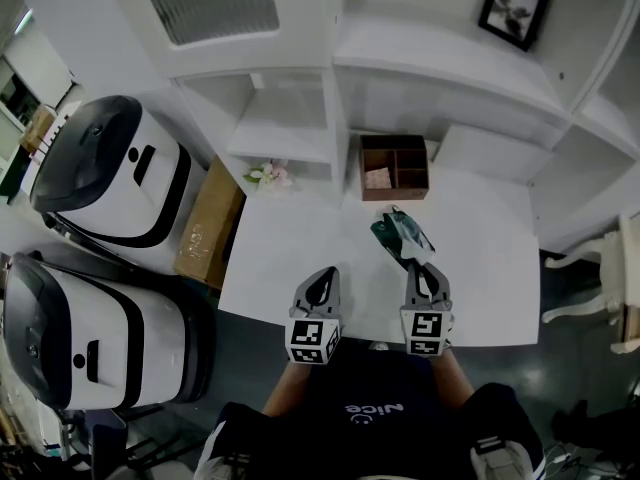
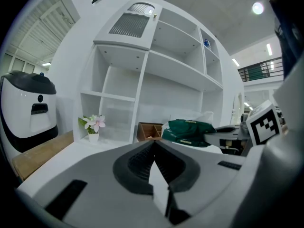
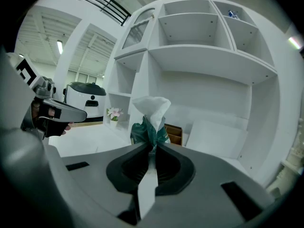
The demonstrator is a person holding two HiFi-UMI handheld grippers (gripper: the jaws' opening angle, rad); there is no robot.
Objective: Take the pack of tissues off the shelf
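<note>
Nearest, on the dark shirt (image 1: 372,408), "Nice" (upside down from above). Just ahead, over the white tabletop (image 1: 290,248), left claw (image 1: 324,276) clenched on nothing, tipped slightly down. Alongside, right claw (image 1: 424,266) pinching the green pack of tissues (image 1: 400,232) by its near end, short of the brown box (image 1: 394,166) and clear of the shelf (image 1: 440,68).

Shirt (image 1: 372,408): "Nice" in white letters on dark cloth, upside down in the head view, with a small curved line under the word.
Cardboard box (image 1: 196,240): dark printed marks on its side, too small to read.
Pack of tissues (image 2: 187,131): pale print on the green wrapper, not legible in any view.
</note>
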